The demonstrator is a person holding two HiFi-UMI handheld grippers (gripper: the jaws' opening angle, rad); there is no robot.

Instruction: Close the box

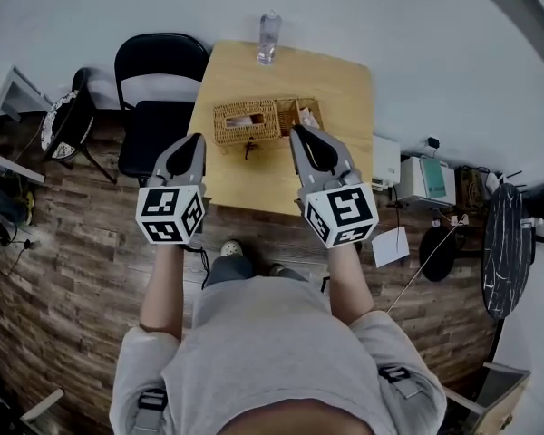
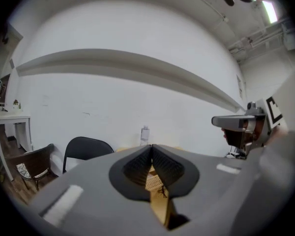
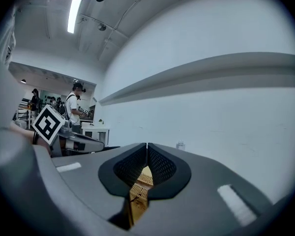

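A rectangular wicker box sits on the small wooden table, and a wicker part at its right end looks raised or folded out. Both grippers hover in the air on the near side of the box, without touching it. My left gripper is shut and holds nothing; its tips meet. My right gripper is likewise shut and holds nothing, tips together. In each gripper view a strip of the box shows through the gap below the jaws.
A clear water bottle stands at the table's far edge. A black chair is left of the table and a patterned chair further left. White boxes and a dark round table lie on the right. The floor is wood.
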